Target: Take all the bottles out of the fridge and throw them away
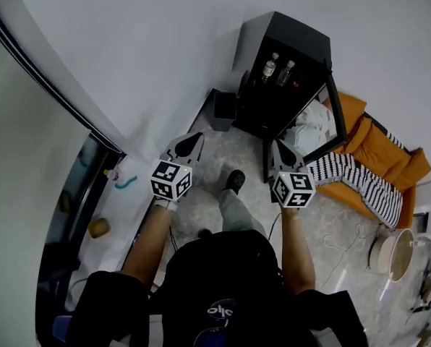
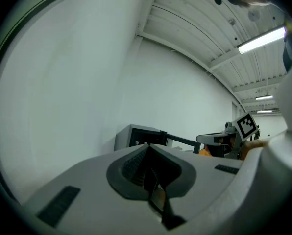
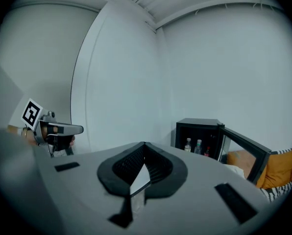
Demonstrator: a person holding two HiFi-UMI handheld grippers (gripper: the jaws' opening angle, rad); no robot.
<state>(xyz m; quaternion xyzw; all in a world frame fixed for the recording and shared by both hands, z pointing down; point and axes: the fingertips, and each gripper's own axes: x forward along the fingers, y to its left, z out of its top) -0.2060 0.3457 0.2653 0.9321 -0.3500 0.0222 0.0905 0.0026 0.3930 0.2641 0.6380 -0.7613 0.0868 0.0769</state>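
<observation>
We look along our right gripper [image 3: 144,144], whose jaws are pressed together with nothing between them. Beyond it, to the right, we see a small black fridge [image 3: 200,124] against the white wall [image 3: 224,58], its door [image 3: 241,138] swung open toward the right. Inside we make out two clear bottles [image 3: 187,145] standing upright side by side, with a smaller reddish one [image 3: 207,151] just beside them. Right of the door lie an orange cushion [image 3: 280,169] and striped fabric [image 3: 282,193]. At far left our left gripper [image 3: 77,129] is held level, its marker cube [image 3: 32,113] above it; we cannot tell how its jaws stand.
</observation>
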